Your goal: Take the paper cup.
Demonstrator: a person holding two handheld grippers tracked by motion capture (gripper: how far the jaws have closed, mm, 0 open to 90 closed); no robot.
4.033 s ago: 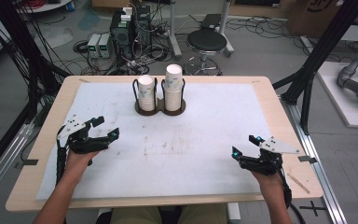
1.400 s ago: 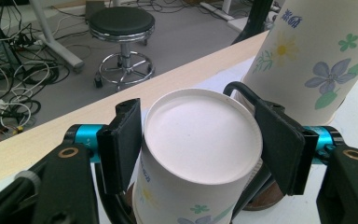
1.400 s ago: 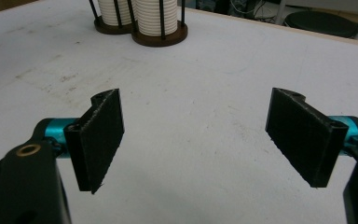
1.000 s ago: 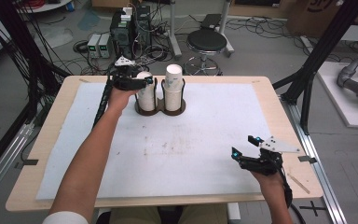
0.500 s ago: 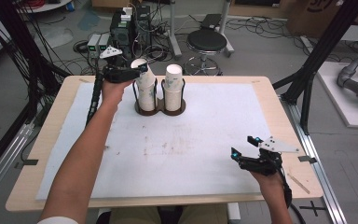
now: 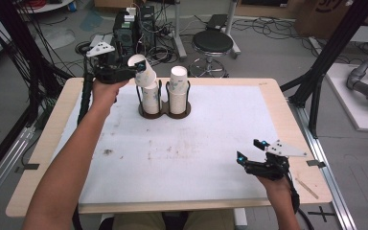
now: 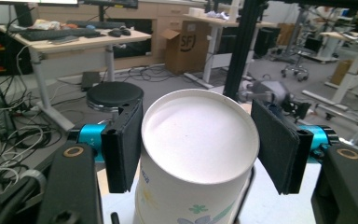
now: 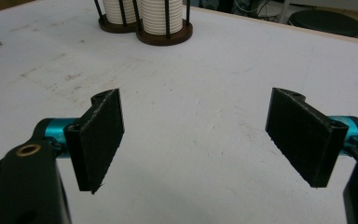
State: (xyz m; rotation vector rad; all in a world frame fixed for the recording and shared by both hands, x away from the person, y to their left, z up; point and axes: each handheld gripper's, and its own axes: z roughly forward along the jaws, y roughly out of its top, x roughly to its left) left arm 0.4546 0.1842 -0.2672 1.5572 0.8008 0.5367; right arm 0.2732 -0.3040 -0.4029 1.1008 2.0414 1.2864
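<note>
**Top cup lifted off the left stack**

While my right hand waits near the table's front right corner, my left gripper has its jaws clenched on a paper cup, just below the rim. In the left gripper view that cup sits squarely between the two black pads, its white inside bare. From the high view it is tilted, mouth turned up and to the left, and hangs just above the left stack of cups.

That stack stands in a dark two-ring holder with thin upright rods, at the far middle of the table. Its neighbour, the right stack, stands taller in the other ring. Both show again at the top of the right gripper view, stacked rims inside the rods.

My right gripper rests low over the white table cover, jaws released and wide apart with nothing between them; bare cover stretches ahead of it to the holder. The whole near half of the table is open room. The held cup hangs close to the far edge, with a black stool and cable clutter on the floor beyond.

Compared with a second ago, the left gripper has risen and drawn leftward, taking the cup up from the stack. The right gripper has kept its place.
</note>
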